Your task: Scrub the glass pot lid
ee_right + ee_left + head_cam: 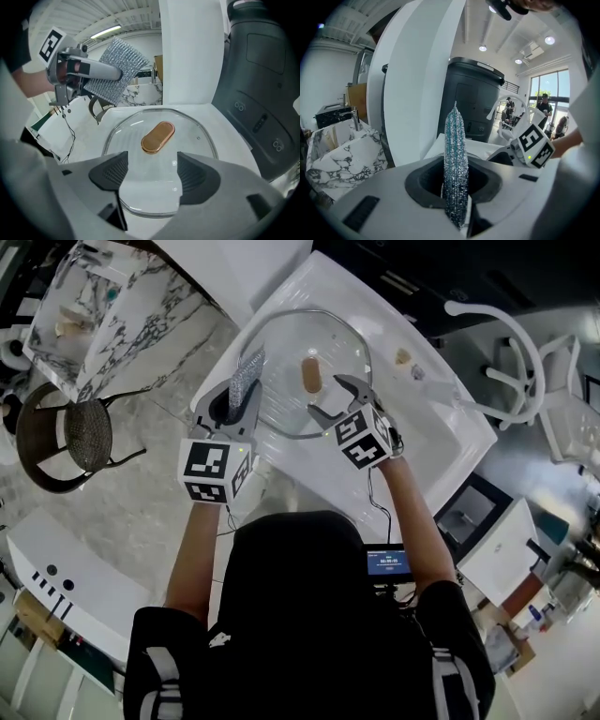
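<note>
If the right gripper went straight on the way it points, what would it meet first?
The right gripper would probably meet the glass pot lid first, near its close rim, short of the copper handle.

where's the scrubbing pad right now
In the head view the scrubbing pad is held upright by the left gripper, at the left edge of the glass lid, left of its copper handle.

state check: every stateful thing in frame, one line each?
glass lid: lying flat in the sink, handle up
scrub pad: clamped, held off the glass
left gripper: shut on the scrub pad
right gripper: open, empty, over the lid
</note>
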Motion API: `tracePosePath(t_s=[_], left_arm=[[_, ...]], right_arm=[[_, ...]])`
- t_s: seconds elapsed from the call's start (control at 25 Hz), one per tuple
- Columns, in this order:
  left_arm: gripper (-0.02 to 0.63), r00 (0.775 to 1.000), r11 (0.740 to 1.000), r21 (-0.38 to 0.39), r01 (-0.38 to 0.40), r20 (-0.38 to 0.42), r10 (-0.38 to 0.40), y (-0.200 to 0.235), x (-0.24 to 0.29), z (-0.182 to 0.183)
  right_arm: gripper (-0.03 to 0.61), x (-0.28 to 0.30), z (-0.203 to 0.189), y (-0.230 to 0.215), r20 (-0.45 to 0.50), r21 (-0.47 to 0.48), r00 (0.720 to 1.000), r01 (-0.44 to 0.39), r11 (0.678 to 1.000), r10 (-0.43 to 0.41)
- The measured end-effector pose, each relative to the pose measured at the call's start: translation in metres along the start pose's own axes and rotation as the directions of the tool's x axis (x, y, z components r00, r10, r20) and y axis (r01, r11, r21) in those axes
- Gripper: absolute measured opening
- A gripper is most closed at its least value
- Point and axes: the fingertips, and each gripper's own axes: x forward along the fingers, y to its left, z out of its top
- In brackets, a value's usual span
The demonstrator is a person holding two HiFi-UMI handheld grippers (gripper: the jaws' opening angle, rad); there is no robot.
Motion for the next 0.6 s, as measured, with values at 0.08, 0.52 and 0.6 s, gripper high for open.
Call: tracePosePath(t_s=[0.08,0.52,0.6], left_arm=[[0.072,1.000,1.000,-0.003,-0.003,-0.004,0.003,-0.001,0.000,-0.003],[0.072,0.999,1.000,-0.005,-0.008,-0.043,0.008,-0.006,0.000,-0.022],[0.072,0.999,1.000,0.001,-0.013,-0.052,0.013,-0.006,0.001,-0.026]], right_arm=[[0.314,0.004,-0.002,0.000,-0.006,-0.004,1.000,0.001,1.000,-0.001],[0.339,0.021,-0.015,0.001,-0.044,-0.022,0.999,-0.002,1.000,0.001],[0.339,0.023,-0.018,0.001,-0.051,-0.026,0.999,-0.001,1.000,0.000]])
